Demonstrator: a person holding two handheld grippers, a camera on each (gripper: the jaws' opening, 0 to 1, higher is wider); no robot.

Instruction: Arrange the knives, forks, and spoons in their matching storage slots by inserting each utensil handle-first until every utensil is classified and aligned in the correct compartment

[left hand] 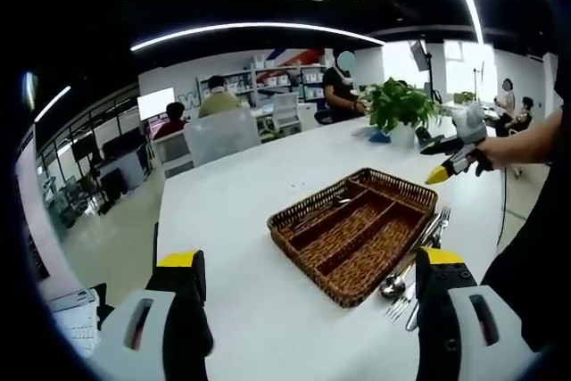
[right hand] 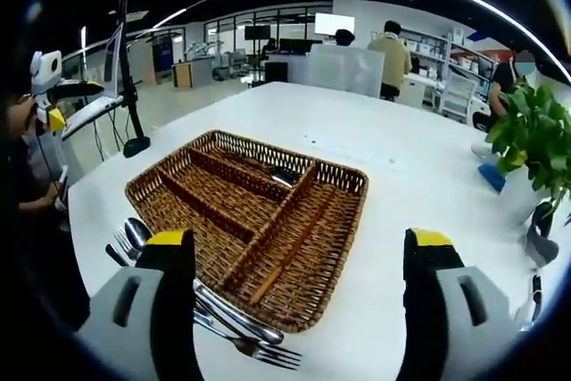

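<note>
Left gripper (left hand: 308,265): fingers wide apart, holding nothing, hovering above the near part of the white surface (left hand: 241,211). Right gripper (right hand: 299,252): fingers likewise wide apart and empty, raised over the wicker tray (right hand: 250,211); in the left gripper view it appears held high beyond the tray (left hand: 451,153).

The utensils (right hand: 214,305) lie in a loose pile directly on the surface, touching or just beside one long side of the tray, toward the person's edge. Spoons (right hand: 134,234) and forks (right hand: 259,350) can be made out; knives cannot be told apart with certainty. The tray has long dividers and a short cross compartment. A small dark item (right hand: 285,178) rests in that compartment; its nature cannot be told. No utensil is yet sorted.

Assessment: the step in hand is the first pick. It would be done best by taking one piece from the top of the pile, gripped near the middle so the handle end is free, then leading the handle along a long slot. The overlapping pieces risk being dragged along together.

Farther off: a potted plant (right hand: 531,144) at the far edge, seated people (left hand: 217,100) beyond.
</note>
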